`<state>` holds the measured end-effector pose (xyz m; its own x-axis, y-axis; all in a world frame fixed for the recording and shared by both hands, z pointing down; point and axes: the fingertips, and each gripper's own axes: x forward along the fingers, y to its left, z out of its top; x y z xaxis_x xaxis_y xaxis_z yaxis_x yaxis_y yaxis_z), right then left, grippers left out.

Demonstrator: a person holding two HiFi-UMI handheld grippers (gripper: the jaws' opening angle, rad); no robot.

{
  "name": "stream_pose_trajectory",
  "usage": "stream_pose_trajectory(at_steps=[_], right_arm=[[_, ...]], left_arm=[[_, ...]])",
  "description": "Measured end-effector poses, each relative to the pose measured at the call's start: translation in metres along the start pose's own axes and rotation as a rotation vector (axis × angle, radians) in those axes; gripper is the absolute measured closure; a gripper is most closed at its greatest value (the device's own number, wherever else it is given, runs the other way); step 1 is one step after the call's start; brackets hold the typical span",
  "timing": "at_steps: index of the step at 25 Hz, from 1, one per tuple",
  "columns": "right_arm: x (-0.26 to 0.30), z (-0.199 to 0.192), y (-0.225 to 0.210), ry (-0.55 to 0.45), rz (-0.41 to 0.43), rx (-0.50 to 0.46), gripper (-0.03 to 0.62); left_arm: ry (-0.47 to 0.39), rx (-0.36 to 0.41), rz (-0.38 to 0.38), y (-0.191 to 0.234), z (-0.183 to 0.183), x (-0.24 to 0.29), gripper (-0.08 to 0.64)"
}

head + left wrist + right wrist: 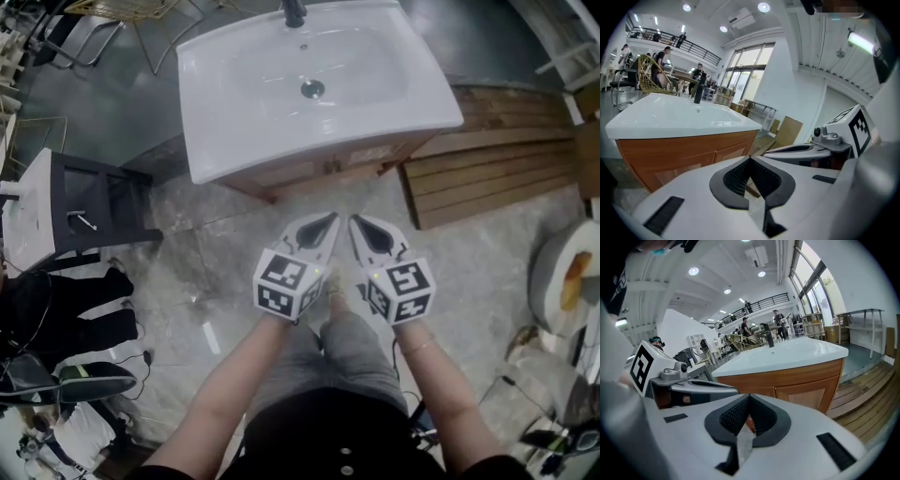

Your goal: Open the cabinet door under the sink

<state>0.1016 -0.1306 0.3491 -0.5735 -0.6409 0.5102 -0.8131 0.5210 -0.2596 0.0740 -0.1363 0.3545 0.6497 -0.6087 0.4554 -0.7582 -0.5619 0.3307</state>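
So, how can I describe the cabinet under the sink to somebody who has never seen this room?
Find the large white sink with a black tap at the top of the head view. The cabinet sits directly beneath it, with panelled doors in front. Its orange-brown wood sets it apart from the smaller black stand at its left and the flat planks at its right.

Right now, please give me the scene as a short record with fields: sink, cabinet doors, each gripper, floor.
sink: white basin on a wooden cabinet, faucet at the back
cabinet doors: both closed
left gripper: shut, empty, short of the cabinet
right gripper: shut, empty, beside the left one
floor at right: wooden planks
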Motion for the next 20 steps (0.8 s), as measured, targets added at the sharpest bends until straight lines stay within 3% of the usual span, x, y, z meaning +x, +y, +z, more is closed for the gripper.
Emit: stream_pose_trajectory(at_steps=[10,20], right_arm=[[0.036,-0.027,-0.023,0.013,-0.023,0.037,0.584],[0.069,-0.059,-0.041,0.034,-0.054,0.085,0.584]], left_arm=[[-0.006,0.024,0.012,0.025,-0.025,0.029,0.554],[-0.011,0.001,0.053,0.056,-0.056,0.056,0.554]])
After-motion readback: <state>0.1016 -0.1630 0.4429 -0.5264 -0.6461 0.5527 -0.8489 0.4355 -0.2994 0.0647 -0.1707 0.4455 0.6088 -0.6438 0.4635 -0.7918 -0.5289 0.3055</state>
